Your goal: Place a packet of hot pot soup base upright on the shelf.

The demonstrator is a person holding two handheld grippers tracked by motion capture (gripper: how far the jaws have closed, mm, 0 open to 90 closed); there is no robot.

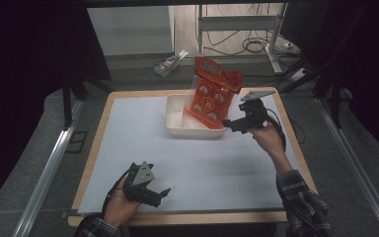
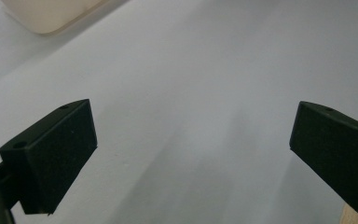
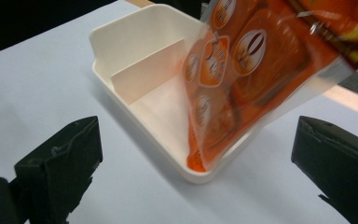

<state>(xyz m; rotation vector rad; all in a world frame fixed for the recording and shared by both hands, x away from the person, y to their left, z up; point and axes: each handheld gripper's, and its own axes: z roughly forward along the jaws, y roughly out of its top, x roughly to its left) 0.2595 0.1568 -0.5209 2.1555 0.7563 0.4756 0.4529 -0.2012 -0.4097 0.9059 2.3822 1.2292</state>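
An orange snack bag (image 1: 211,94) stands tilted in a white tray (image 1: 177,126) at the back middle of the table. In the right gripper view the bag (image 3: 242,79) rests its lower corner in the near compartment of the tray (image 3: 140,32) and leans out over the rim. A divider (image 3: 149,72) splits the tray. My right gripper (image 1: 231,123) is just right of the tray, open, its jaws wide and apart from the bag (image 3: 196,137). My left gripper (image 1: 159,194) is open near the front edge, over bare mat (image 2: 191,130).
A pale mat (image 1: 143,143) covers the wooden table, whose edge (image 2: 356,217) shows beside my left gripper. A tray corner (image 2: 51,14) lies far ahead of that gripper. A small box (image 1: 168,63), cables and a metal stand leg (image 1: 274,49) are on the floor beyond the table.
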